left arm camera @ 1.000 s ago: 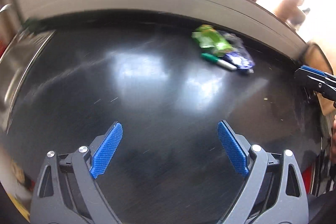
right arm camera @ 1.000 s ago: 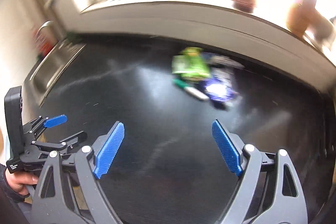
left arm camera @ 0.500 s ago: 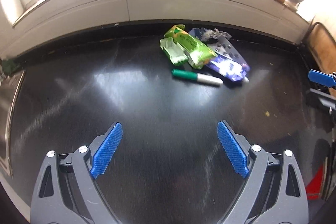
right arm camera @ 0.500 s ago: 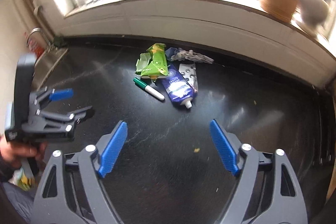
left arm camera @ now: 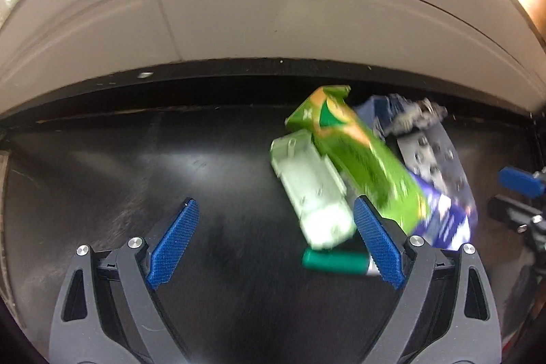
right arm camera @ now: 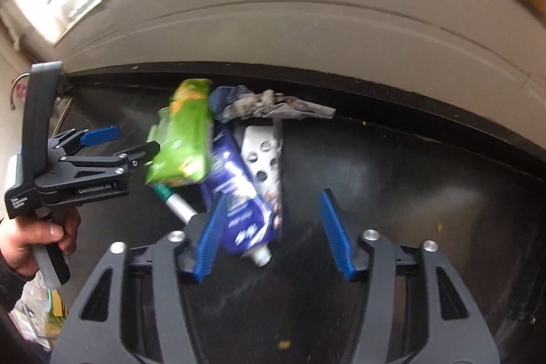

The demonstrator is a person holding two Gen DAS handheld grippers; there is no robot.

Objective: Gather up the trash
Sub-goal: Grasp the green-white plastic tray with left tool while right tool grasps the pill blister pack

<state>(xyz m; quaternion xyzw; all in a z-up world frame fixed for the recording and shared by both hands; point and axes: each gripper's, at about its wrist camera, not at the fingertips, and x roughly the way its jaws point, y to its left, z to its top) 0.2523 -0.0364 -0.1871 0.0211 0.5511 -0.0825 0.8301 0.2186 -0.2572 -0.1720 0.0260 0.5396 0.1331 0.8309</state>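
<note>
right gripper point(right arm camera: 269, 232) jaws just been closing, not gripping yet, purple tube point(right arm camera: 239, 193) between them, blister pack point(right arm camera: 264, 152) and green carton point(right arm camera: 184, 139) just beyond, left gripper point(left arm camera: 273, 241) wide, marker point(left arm camera: 332, 261) half hidden, all blurry

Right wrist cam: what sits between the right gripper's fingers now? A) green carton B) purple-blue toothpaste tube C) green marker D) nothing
B: the toothpaste tube's capped end lies between the right gripper's blue fingers, against the left one; the jaws have just been closing.
</note>
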